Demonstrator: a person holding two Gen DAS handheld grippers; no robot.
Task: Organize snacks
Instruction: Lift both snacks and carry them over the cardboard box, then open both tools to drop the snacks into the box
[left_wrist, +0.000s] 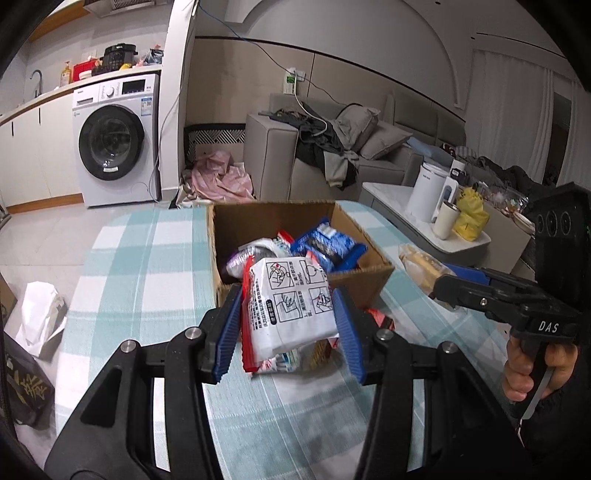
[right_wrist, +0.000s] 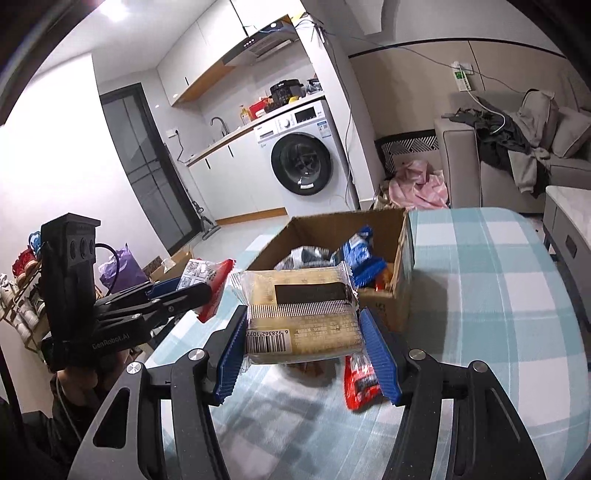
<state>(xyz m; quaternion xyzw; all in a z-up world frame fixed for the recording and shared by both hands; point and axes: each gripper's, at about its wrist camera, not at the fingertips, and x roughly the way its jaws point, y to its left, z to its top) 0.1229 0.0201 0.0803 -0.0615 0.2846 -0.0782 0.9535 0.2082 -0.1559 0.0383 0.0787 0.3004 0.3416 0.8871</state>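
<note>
My left gripper (left_wrist: 287, 295) is shut on a white snack packet with red edges and printed diagrams (left_wrist: 291, 317), held above the table just in front of a brown cardboard box (left_wrist: 229, 236). My right gripper (right_wrist: 303, 315) is shut on a tan cake in a clear wrapper with a barcode (right_wrist: 303, 325), also raised near the box (right_wrist: 402, 273). The box holds several snacks, among them blue packets (left_wrist: 328, 243). Each view shows the other gripper from the side: the right gripper (left_wrist: 443, 281) with the cake (left_wrist: 421, 264), the left gripper (right_wrist: 195, 290) with the white packet (right_wrist: 207, 275).
A teal-and-white checked cloth (right_wrist: 480, 295) covers the table. A red packet (right_wrist: 360, 380) lies on it under the right gripper, and more packets (left_wrist: 321, 350) lie under the left one. A low table with a kettle (left_wrist: 424, 192) stands to the right, a white bag (left_wrist: 40, 317) on the floor.
</note>
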